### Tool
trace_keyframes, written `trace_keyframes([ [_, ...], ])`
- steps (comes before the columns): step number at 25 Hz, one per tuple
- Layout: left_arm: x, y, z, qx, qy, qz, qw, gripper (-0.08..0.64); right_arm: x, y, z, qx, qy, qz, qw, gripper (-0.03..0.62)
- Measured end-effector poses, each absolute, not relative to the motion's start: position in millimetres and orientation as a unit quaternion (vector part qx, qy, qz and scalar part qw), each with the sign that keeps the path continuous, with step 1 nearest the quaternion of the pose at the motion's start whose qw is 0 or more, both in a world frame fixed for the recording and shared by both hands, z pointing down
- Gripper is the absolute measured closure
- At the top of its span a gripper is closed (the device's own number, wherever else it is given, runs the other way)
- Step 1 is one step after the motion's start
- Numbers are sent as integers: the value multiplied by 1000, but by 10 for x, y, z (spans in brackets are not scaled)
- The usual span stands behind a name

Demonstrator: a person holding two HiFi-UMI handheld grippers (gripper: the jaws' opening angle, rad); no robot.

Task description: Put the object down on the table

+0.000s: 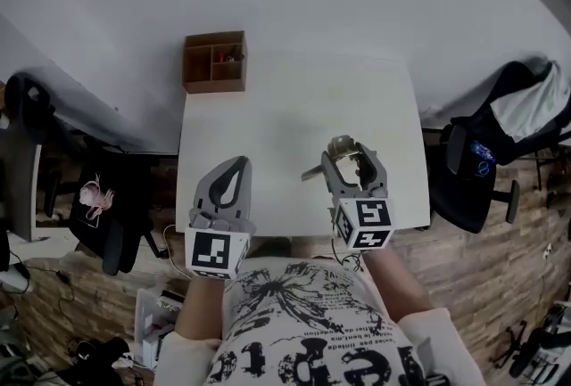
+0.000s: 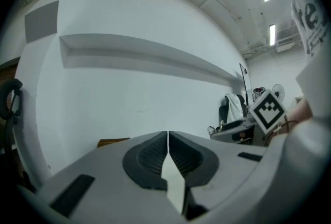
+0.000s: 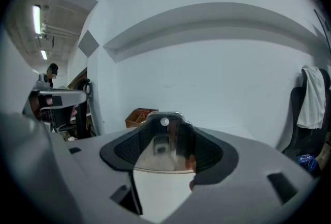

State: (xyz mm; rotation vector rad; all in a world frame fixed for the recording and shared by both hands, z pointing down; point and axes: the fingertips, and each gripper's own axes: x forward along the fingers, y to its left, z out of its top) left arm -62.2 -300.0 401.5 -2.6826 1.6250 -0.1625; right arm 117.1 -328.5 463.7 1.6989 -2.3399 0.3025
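Observation:
A shiny metal object [image 1: 340,147] sits between the jaws of my right gripper [image 1: 350,154], which is shut on it over the near right part of the white table [image 1: 285,99]. A thin part of the object sticks out to the left. In the right gripper view the metal object [image 3: 164,141] fills the gap between the dark pads of the right gripper [image 3: 166,119]. I cannot tell whether it touches the table. My left gripper [image 1: 234,163] hovers at the table's near left, jaws together and empty. The left gripper view shows that gripper [image 2: 168,135] with its pads meeting.
A brown wooden organiser box [image 1: 214,61] with compartments stands at the table's far left corner. Black chairs stand on both sides, one on the right [image 1: 500,152] with a white cloth over it, one on the left [image 1: 107,197]. A white wall rises behind the table.

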Motion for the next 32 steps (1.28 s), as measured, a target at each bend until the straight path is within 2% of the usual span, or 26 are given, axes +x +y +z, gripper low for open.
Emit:
trace_keyframes([
  [5,-759,-3307,4186,-854,517,-50,-3,548,1052,-3632,5133,576,-790,130,166,313],
  [11,-805,-3500,4514,-855,512,-66,-56,548,1027,-3880,5819,566,-772,178,227,313],
  [18,-819,-3677,4788,-853,508,-80,-83,548,1077,-4083,6498,547,-752,226,291,313],
  [32,-720,-3845,5127,-855,496,-102,-112,548,1155,-4234,6950,519,-723,271,366,310],
])
